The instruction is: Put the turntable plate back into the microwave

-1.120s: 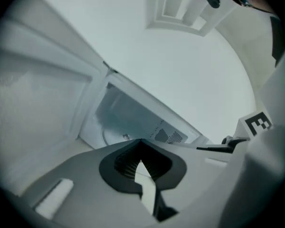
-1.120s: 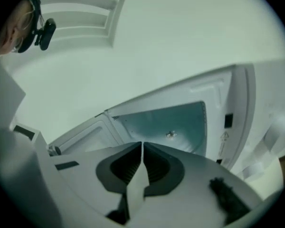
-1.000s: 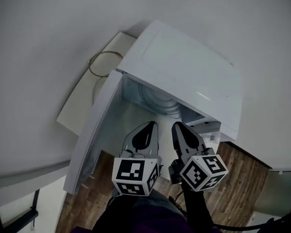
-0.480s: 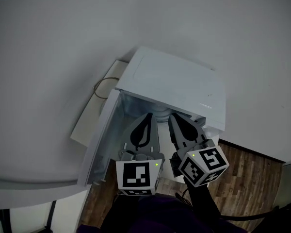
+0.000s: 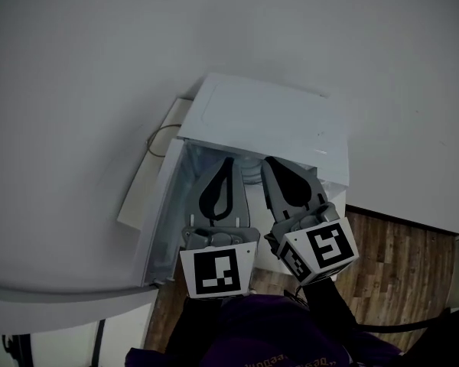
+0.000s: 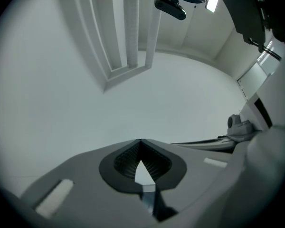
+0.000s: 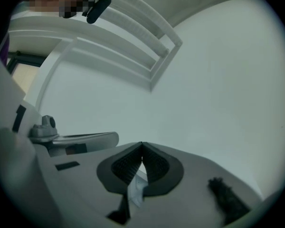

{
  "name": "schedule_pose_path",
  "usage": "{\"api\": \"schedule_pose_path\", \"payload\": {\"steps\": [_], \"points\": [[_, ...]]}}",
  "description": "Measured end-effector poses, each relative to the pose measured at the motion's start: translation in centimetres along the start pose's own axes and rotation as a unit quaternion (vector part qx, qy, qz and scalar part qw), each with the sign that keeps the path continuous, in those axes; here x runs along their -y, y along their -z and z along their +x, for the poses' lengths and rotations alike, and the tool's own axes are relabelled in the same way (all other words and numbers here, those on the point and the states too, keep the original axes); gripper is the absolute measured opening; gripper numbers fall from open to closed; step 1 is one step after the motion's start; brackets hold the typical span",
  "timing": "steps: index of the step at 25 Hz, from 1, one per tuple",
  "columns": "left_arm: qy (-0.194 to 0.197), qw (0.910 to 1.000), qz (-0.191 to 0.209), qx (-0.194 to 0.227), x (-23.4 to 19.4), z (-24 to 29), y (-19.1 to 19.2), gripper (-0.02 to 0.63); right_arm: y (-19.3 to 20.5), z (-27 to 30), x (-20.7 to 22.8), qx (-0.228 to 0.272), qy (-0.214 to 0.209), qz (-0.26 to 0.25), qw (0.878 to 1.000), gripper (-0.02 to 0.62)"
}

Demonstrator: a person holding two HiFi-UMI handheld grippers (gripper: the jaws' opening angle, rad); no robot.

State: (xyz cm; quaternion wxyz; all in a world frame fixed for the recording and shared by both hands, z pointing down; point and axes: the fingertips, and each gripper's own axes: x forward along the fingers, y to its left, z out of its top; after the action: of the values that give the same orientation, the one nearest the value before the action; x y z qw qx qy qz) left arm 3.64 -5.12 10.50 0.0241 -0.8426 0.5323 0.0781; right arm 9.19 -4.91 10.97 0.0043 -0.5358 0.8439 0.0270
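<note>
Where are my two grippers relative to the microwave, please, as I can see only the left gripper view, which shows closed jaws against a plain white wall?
Observer: In the head view, the left gripper and right gripper are held side by side before the open front of the white box-shaped microwave.
Operator: Which way is its door open?
Observer: The white door stands open at the picture's left side.
Operator: Is the right gripper carrying anything?
Observer: No; the right gripper view shows its jaws shut with nothing between them.
</note>
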Motion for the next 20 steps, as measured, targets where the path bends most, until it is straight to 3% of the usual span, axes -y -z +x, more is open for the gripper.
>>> {"api": "schedule_pose_path", "payload": {"steps": [5, 13, 20], "points": [[0.0, 0.9998, 0.019, 0.009, 0.1, -0.2, -0.9, 0.005, -0.4, -0.2, -0.1, 0.006, -0.003, 0.009, 1.0, 0.011], [0.003, 0.9992, 0.025, 0.032, 0.2, -1.0, -2.9, 0.005, -1.6, -0.6, -0.6, 0.02, 0.001, 0.002, 1.0, 0.011], [0.008, 0.9993, 0.022, 0.029, 0.4, -1.1, -2.4, 0.005, -1.5, -1.0, -0.6, 0.018, 0.006, 0.004, 1.0, 0.011]]}}
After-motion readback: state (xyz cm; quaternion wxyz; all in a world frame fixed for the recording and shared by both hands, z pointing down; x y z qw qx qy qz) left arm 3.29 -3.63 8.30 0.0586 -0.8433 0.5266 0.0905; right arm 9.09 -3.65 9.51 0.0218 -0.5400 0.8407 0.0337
